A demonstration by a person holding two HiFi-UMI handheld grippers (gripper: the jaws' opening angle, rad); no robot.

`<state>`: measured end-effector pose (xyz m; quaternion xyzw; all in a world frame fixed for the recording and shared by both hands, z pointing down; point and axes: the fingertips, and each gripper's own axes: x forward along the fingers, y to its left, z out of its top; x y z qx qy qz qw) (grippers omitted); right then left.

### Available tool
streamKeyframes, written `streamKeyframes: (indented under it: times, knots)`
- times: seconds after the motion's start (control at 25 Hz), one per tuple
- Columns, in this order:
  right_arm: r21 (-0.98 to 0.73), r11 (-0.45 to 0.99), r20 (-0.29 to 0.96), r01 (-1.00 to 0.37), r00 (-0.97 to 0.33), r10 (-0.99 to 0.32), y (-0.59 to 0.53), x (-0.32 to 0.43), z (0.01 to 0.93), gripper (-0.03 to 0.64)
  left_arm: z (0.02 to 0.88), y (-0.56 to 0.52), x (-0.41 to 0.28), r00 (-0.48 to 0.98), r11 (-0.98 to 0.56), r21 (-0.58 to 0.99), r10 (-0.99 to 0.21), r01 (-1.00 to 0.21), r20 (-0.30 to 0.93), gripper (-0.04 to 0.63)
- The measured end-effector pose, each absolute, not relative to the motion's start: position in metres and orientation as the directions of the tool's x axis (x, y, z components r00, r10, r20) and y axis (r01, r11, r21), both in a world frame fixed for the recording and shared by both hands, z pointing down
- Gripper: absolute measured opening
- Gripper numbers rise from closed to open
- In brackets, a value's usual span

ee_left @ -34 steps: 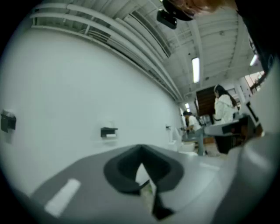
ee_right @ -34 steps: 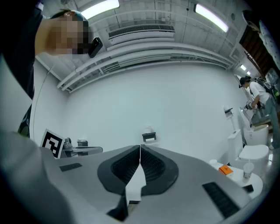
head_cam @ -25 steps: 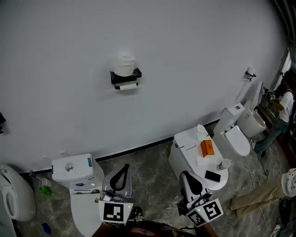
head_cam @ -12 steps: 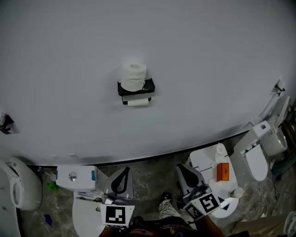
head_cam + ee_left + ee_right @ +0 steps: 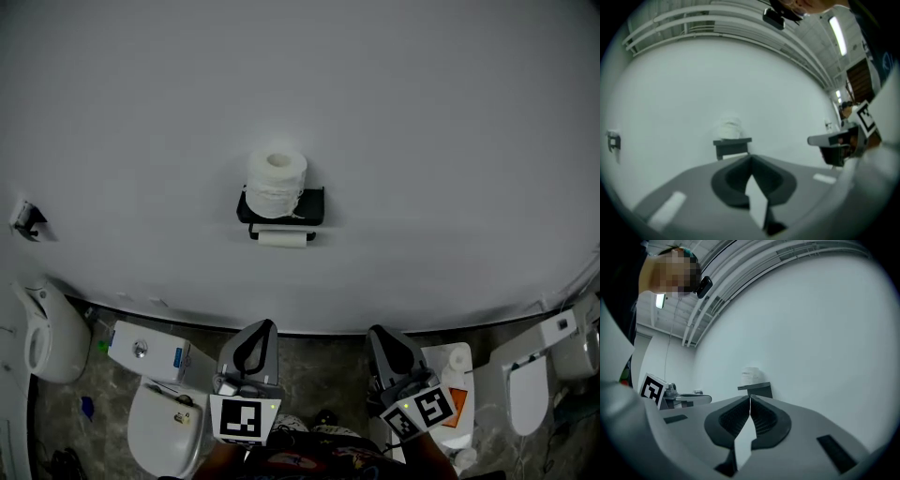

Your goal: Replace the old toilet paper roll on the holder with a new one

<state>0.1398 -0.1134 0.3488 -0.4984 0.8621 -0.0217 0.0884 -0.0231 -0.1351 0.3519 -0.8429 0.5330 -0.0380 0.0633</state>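
A black wall holder (image 5: 314, 206) hangs on the white wall, with a full white roll (image 5: 277, 183) standing on its shelf and a thin old roll (image 5: 281, 239) on the bar beneath. The holder (image 5: 732, 146) and the roll (image 5: 729, 127) show ahead in the left gripper view. In the right gripper view the holder (image 5: 757, 390) sits with the roll (image 5: 751, 376) on top. My left gripper (image 5: 260, 335) and right gripper (image 5: 382, 340) are both shut and empty, side by side below the holder, well short of the wall.
A toilet with a white tank (image 5: 145, 352) stands at lower left, another toilet (image 5: 47, 333) at far left. A white unit (image 5: 450, 370) with an orange box (image 5: 457, 403) is at lower right, and a further toilet (image 5: 534, 384) beyond it. A small wall fitting (image 5: 28, 217) is at left.
The view has swung so the holder now sits centred ahead and larger. Both grippers came along with it, still shut, and the toilets slid toward the frame edges.
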Motion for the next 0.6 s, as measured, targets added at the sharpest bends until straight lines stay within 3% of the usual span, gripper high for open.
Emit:
streamKeyframes:
  times: [0.16, 0.32, 0.48, 0.6]
  knots:
    - [-0.149, 0.514, -0.133, -0.845, -0.498, -0.857, -0.133, 0.141, 0.346, 0.014, 0.359, -0.149, -0.015, 0.420, -0.419, -0.106, -0.908, -0.902, 0.018, 0.003]
    - [-0.155, 0.518, -0.145, -0.841, -0.499, -0.854, -0.142, 0.141, 0.335, 0.014, 0.366, -0.182, -0.023, 0.441, -0.435, 0.223, -0.897, -0.872, -0.024, 0.003]
    - [-0.150, 0.474, -0.141, -0.868, -0.455, -0.879, -0.143, 0.154, 0.334, 0.014, 0.377, -0.222, -0.035, 0.433, -0.393, 0.629, -0.896, -0.671, -0.098, 0.003]
    - [-0.147, 0.449, -0.148, -0.881, -0.430, -0.891, -0.141, 0.161, 0.331, 0.014, 0.386, -0.248, -0.039, 0.427, -0.367, 0.750, -0.896, -0.550, -0.125, 0.004]
